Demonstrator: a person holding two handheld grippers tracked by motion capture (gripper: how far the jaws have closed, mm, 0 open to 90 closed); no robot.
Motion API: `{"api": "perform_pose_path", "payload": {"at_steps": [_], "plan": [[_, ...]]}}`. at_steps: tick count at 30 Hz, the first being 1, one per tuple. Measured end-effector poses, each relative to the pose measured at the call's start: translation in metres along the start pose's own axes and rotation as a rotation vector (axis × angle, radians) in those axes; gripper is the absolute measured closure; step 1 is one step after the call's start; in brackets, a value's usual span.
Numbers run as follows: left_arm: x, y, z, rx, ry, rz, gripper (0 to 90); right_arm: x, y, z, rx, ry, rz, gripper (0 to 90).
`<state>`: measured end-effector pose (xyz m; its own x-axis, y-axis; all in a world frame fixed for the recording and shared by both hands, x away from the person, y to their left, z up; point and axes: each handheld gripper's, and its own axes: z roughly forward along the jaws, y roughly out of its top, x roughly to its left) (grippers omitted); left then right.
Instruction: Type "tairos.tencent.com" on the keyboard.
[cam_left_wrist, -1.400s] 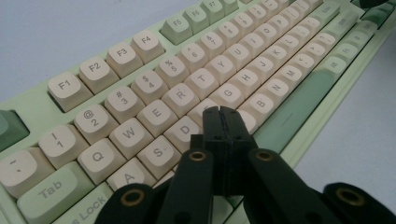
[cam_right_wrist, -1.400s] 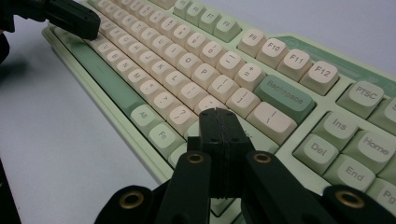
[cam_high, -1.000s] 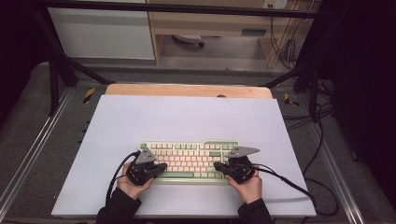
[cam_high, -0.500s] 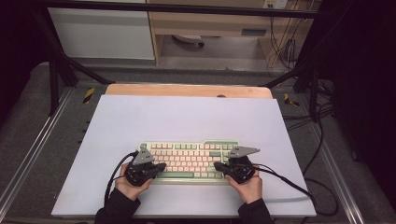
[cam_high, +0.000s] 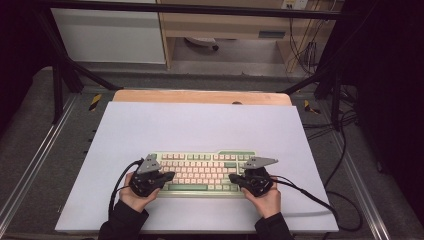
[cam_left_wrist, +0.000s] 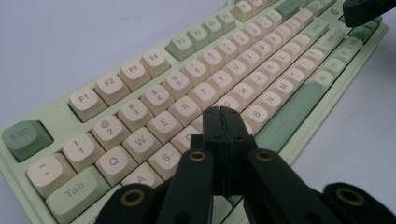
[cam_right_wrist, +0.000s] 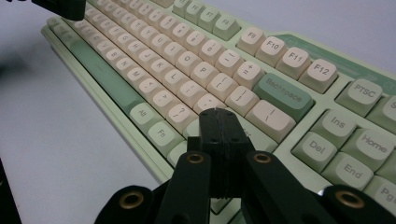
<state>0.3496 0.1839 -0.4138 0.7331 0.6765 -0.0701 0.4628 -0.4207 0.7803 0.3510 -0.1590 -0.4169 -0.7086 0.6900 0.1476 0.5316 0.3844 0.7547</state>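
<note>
A pale green keyboard (cam_high: 202, 161) with cream keys lies on the near middle of the white table top (cam_high: 200, 125). My left gripper (cam_high: 171, 176) is shut and empty, its tips over the keyboard's left end. In the left gripper view the shut jaws of the left gripper (cam_left_wrist: 221, 112) hover low above the letter keys of the keyboard (cam_left_wrist: 154, 93), near D and F. My right gripper (cam_high: 232, 178) is shut too, over the right end. In the right gripper view the right gripper (cam_right_wrist: 218, 113) sits just below the Backspace key on the keyboard (cam_right_wrist: 187, 60). Whether either tip touches a key I cannot tell.
A wooden strip (cam_high: 200, 96) borders the far edge of the white top. Black cables (cam_high: 320, 195) trail from the right gripper over the right edge, and another loops by the left hand (cam_high: 117, 182). Metal rails (cam_high: 30, 160) flank the table.
The left gripper has shifted slightly to the left over the keyboard's end. The right gripper and the keyboard stay where they were.
</note>
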Motion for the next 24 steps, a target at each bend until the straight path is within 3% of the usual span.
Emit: {"api": "perform_pose_path", "payload": {"at_steps": [12, 24], "plan": [[0.008, 0.009, -0.002, 0.000, 0.022, -0.009, 90.0, 0.000, 0.000, 0.000, 0.001, 0.000, -0.003, 90.0], [0.015, 0.014, 0.016, 0.020, 0.057, -0.021, 90.0, 0.001, 0.000, 0.001, 0.006, 0.000, 0.002, 90.0]]}}
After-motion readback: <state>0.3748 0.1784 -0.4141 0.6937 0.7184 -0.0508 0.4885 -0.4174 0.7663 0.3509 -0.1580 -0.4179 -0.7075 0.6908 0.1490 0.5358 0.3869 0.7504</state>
